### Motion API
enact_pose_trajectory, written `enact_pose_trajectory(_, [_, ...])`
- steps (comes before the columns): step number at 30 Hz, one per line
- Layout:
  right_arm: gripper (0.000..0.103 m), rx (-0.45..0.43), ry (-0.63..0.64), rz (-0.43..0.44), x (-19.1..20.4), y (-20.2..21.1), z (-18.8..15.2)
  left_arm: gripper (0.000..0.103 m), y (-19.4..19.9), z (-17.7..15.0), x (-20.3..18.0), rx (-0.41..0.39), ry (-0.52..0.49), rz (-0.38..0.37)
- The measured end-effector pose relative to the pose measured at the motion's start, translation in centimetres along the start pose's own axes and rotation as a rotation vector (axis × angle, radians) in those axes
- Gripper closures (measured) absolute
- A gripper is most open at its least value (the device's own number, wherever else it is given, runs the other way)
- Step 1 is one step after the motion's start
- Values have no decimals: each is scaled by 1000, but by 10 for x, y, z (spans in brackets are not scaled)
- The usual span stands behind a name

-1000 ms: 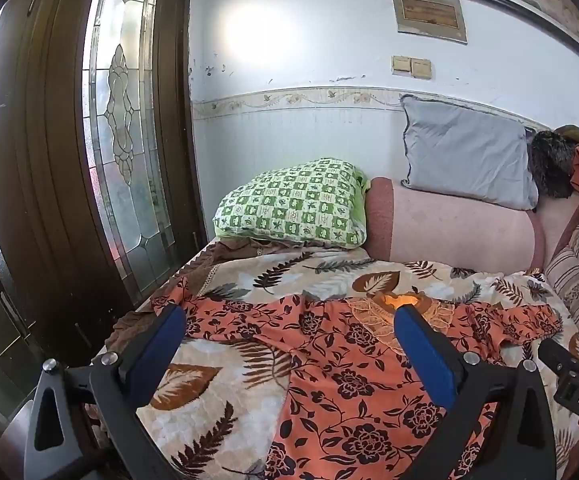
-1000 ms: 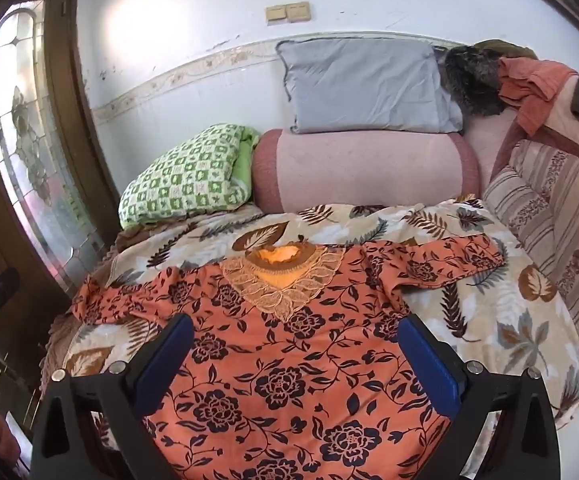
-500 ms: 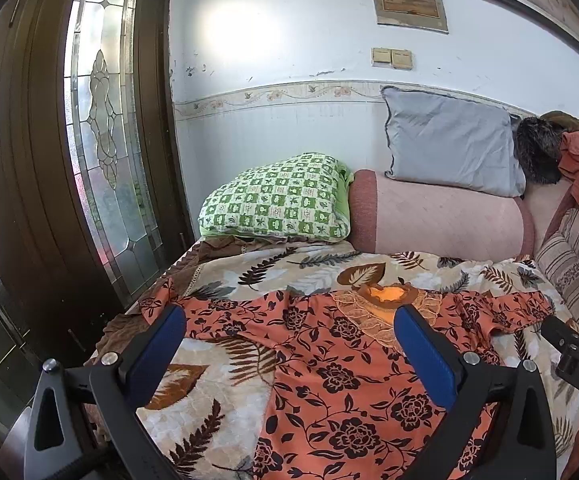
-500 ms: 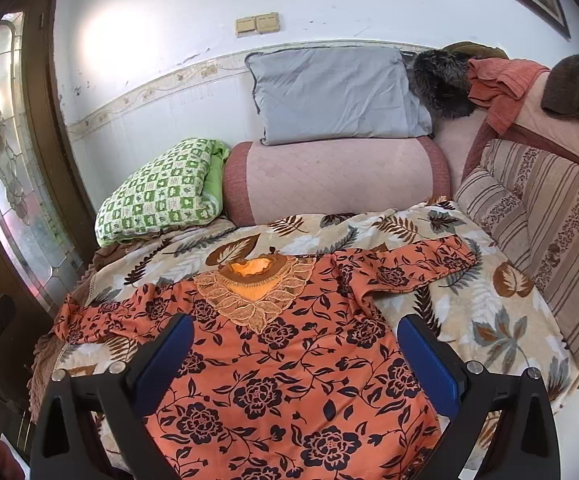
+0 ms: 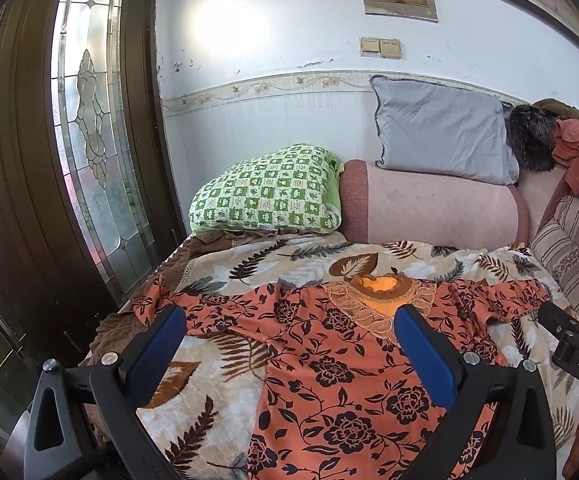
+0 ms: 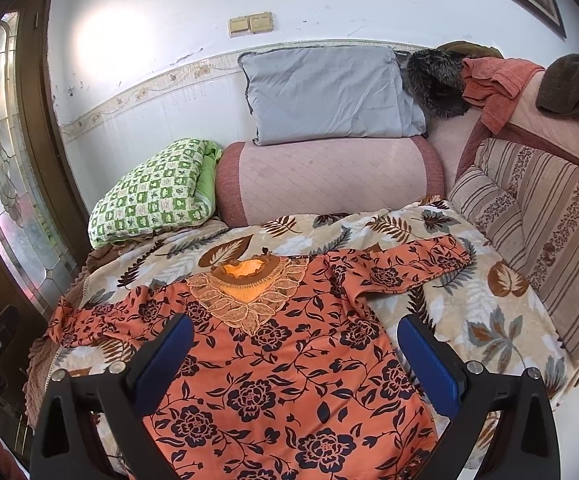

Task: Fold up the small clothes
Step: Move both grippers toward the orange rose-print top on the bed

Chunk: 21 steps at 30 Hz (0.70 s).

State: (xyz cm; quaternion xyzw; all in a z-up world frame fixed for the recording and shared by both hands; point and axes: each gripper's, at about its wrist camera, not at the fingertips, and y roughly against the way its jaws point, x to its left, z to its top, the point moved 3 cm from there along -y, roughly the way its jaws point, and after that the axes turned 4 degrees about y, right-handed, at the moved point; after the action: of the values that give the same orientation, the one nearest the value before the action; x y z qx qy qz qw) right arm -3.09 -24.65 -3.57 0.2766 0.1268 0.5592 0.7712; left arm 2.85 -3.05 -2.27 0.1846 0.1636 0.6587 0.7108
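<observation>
An orange top with black flowers (image 5: 329, 360) (image 6: 289, 368) lies flat on a leaf-print bedspread, neckline away from me, both sleeves spread out sideways. My left gripper (image 5: 289, 336) is open and empty, held above the top's left half. My right gripper (image 6: 295, 338) is open and empty, held above the top's chest. The right gripper's body (image 5: 577, 344) shows at the right edge of the left wrist view. The top's lower hem is out of view.
A green checked pillow (image 5: 269, 192) (image 6: 153, 196), a pink bolster (image 5: 429, 208) (image 6: 329, 176) and a grey pillow (image 6: 329, 92) lie at the bed's head by the wall. A striped cushion (image 6: 537, 208) lines the right side. A door with stained glass (image 5: 85, 140) stands left.
Both grippers have pulled back and risen, so more of the top, wall and bed shows. Both stay open and empty. The top has not moved.
</observation>
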Motion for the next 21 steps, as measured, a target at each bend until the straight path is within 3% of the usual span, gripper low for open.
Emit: enact_pose_trajectory(21, [0,10,22,-35,-3,-14,2,0,-22,-9,-25,44,-47,-18])
